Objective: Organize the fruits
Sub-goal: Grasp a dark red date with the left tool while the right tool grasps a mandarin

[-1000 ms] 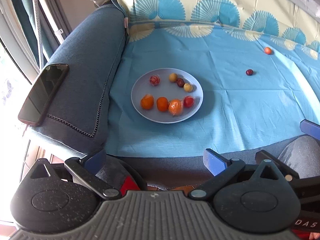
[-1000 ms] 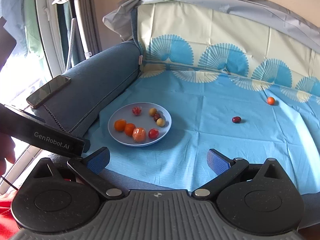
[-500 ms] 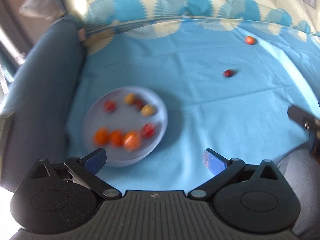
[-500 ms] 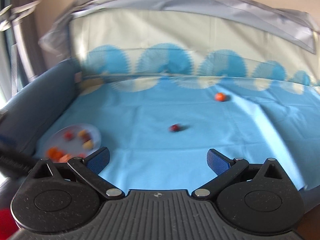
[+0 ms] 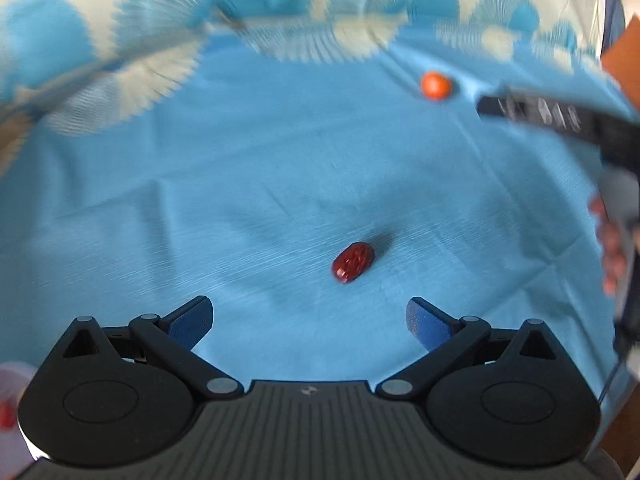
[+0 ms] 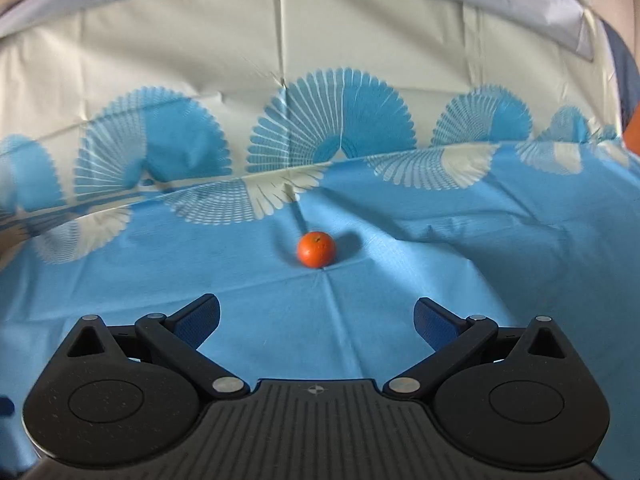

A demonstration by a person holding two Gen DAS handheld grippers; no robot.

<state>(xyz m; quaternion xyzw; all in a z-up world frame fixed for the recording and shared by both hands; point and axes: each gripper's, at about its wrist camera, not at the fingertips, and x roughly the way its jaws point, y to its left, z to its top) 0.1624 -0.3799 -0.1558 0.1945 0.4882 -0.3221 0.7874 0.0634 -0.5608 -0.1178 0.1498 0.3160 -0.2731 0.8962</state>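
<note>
Blue cloth point(image 5: 240, 184): blurred dark-red fruit, possibly date point(image 5: 353, 262), ahead of gaping left hand-held gripper point(image 5: 308, 316); right hand-held gripper point(image 6: 316, 316) spread wide, facing orange point(image 6: 316, 249).

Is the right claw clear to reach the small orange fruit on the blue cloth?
Probably yes: the right claw is open, the orange fruit lies straight ahead, and only bare cloth lies between.

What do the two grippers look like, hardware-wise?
Both match: the left gripper and right gripper have a black ribbed body, two round speckled black housings, black linkage arms with silver pivot pins, blue textured finger pads, and a small crosshair mark at centre. In the left wrist view the right unit's black side bar shows blurred white lettering.
</note>
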